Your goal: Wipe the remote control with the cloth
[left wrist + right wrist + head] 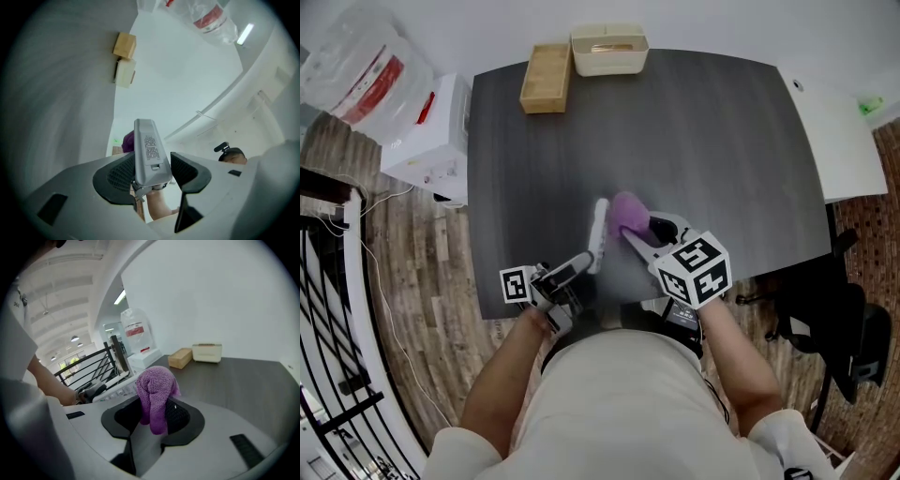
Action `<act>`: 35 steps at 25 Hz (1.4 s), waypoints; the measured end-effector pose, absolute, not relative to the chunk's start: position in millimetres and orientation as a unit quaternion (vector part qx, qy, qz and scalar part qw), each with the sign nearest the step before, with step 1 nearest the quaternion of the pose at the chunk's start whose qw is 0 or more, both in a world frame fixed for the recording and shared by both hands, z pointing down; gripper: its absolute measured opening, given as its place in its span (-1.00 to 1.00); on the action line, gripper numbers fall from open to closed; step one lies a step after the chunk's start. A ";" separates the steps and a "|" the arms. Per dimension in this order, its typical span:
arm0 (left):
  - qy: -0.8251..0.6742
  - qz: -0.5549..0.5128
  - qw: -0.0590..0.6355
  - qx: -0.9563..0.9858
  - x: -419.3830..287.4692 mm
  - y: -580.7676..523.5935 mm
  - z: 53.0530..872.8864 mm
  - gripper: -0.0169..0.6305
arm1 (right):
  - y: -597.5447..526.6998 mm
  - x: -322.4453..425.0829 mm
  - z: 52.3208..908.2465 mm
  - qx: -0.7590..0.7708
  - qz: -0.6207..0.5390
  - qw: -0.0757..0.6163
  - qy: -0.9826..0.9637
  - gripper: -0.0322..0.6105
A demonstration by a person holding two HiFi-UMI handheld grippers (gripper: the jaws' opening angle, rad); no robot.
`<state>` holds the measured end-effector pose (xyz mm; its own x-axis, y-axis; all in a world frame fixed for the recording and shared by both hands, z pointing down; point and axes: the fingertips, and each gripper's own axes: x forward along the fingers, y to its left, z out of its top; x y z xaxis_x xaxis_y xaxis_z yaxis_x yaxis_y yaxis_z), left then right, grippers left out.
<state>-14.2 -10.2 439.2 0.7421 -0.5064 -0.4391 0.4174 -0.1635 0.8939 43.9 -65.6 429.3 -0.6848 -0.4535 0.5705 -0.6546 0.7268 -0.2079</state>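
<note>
A slim grey remote control [599, 232] sticks out from my left gripper [586, 262], whose jaws are shut on its near end. In the left gripper view the remote control [149, 152] stands between the two black pads of that gripper [151, 171], label side facing the camera. A purple cloth [628, 212] is bunched in my right gripper [642, 234], right beside the remote's far half. The cloth [154, 390] hangs over the pads of the right gripper [152, 416], which is shut on it. A bit of cloth [127, 140] shows behind the remote.
The dark table [722, 141] carries a wooden box [546, 77] and a cream box [609, 49] at its far edge. A white appliance [431, 141] stands to the left, a white desk [834, 131] and a black chair [844, 309] to the right.
</note>
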 end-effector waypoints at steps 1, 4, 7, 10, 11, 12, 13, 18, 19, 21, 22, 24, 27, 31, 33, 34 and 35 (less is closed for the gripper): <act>-0.025 -0.359 0.645 0.674 -13.3 -10.0 435.0 -0.21 | -74.1 42.0 421.0 0.314 0.186 0.248 -0.897 -0.49; -0.031 -0.351 0.643 0.680 -10.0 -13.5 432.6 -0.21 | -81.9 31.8 408.4 0.305 0.136 0.264 -0.905 -0.49; -0.054 -0.331 0.644 0.687 -10.3 -19.6 439.1 -0.22 | -63.2 17.1 411.2 0.275 0.088 0.295 -0.911 -0.49; -0.067 -0.314 0.647 0.691 -11.0 -21.7 444.5 -0.22 | -48.0 9.0 416.6 0.263 0.056 0.318 -0.909 -0.49; -0.070 -0.311 0.648 0.692 -10.7 -21.3 446.2 -0.23 | -45.7 8.6 417.7 0.262 0.048 0.325 -0.908 -0.49; -0.073 -0.308 0.649 0.691 -10.2 -20.8 448.1 -0.23 | -43.9 9.0 418.7 0.261 0.042 0.331 -0.906 -0.49; -0.077 -0.305 0.650 0.692 -9.4 -20.1 450.3 -0.23 | -42.1 10.2 419.9 0.259 0.038 0.336 -0.905 -0.49; -0.111 -0.296 0.665 0.677 -5.6 -20.3 471.9 -0.23 | -21.9 16.0 439.6 0.241 0.076 0.345 -0.904 -0.49; -0.118 -0.293 0.673 0.669 -4.1 -20.1 479.5 -0.23 | -16.8 16.7 448.5 0.239 0.096 0.344 -0.903 -0.49; -0.122 -0.276 0.698 0.650 3.4 -15.0 497.6 -0.23 | -9.2 22.8 468.4 0.243 0.134 0.348 -0.895 -0.49; -0.122 -0.264 0.713 0.638 8.5 -10.9 507.3 -0.23 | -6.6 27.6 478.4 0.246 0.151 0.352 -0.890 -0.49; -0.125 -0.238 0.744 0.612 19.2 -2.9 526.3 -0.23 | -2.8 38.1 498.2 0.252 0.179 0.362 -0.880 -0.49; -0.143 -0.198 0.784 0.571 34.6 7.0 549.6 -0.23 | 2.3 53.6 523.6 0.258 0.213 0.380 -0.862 -0.49; -0.167 -0.148 0.803 0.553 34.6 19.0 568.6 -0.22 | 10.1 56.2 544.5 0.250 0.228 0.397 -0.853 -0.49; -0.186 -0.123 0.797 0.560 26.2 25.6 578.8 -0.22 | 14.4 50.4 551.2 0.241 0.227 0.402 -0.854 -0.49; -0.197 -0.113 0.793 0.566 21.8 28.3 583.0 -0.20 | 16.8 46.9 554.6 0.236 0.225 0.404 -0.854 -0.49; -0.206 -0.107 0.789 0.569 17.3 31.2 586.2 -0.18 | 19.6 42.9 558.0 0.230 0.224 0.409 -0.854 -0.49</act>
<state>17.3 31.2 586.2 0.8923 -0.4028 0.2037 -0.0657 0.3305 0.9415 42.9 19.6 558.0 -0.5601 -0.2101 0.8013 -0.5764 0.7936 -0.1949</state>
